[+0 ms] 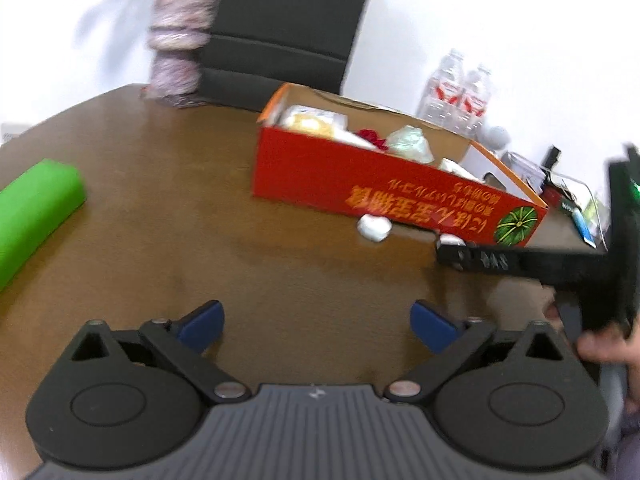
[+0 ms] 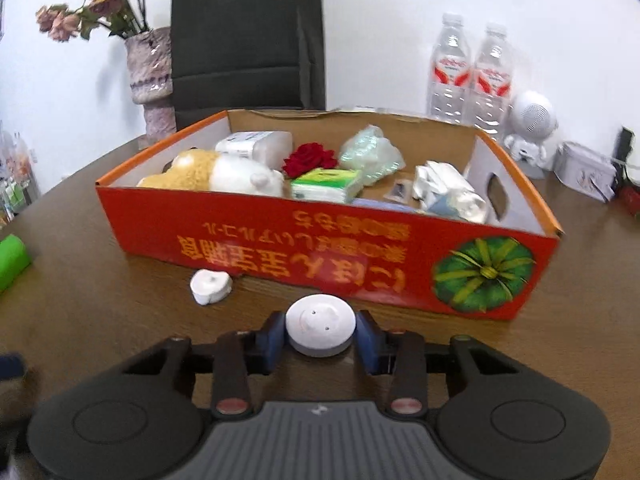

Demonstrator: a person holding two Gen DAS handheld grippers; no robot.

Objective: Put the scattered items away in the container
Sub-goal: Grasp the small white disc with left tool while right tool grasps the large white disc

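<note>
A red cardboard box (image 2: 280, 240) stands on the brown table, holding a plush toy (image 2: 212, 174), a red rose (image 2: 310, 158), a tissue pack (image 2: 326, 184) and other items. My right gripper (image 2: 320, 334) is shut on a round white disc (image 2: 320, 326) just in front of the box. A second white round item (image 2: 210, 286) lies on the table against the box front; it also shows in the left wrist view (image 1: 374, 227). My left gripper (image 1: 316, 326) is open and empty above bare table, well short of the box (image 1: 360, 188). The right gripper (image 1: 500, 258) shows there at the right.
A green roll (image 1: 32, 208) lies at the table's left. A vase with dried flowers (image 2: 150, 68) and a dark chair (image 2: 248, 36) stand behind the box. Two water bottles (image 2: 468, 72), a white speaker (image 2: 532, 120) and a small tin (image 2: 586, 170) are at the right.
</note>
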